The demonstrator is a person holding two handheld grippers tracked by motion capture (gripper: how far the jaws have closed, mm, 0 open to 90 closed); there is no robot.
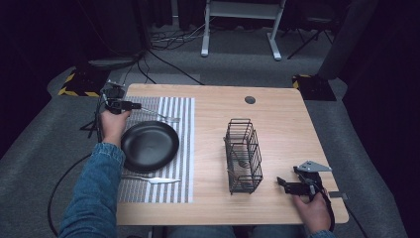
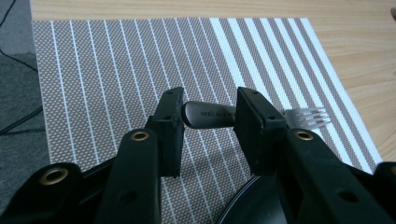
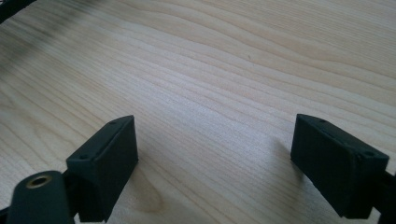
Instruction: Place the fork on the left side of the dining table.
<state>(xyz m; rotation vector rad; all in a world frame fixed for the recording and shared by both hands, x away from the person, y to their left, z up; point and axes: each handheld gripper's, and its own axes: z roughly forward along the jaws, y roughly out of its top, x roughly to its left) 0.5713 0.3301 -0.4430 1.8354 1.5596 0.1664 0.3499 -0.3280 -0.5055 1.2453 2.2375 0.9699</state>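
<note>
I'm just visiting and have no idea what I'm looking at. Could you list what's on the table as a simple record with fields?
surface: wooden table
mat: striped placemat
on mat: black plate, fork, knife
off mat: wire basket
left gripper: fingers either side of the fork handle
right gripper: open above bare wood

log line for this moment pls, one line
left gripper: jaws astride fork handle on striped placemat, gap each side | right gripper: open over bare table | knife near black plate
</note>
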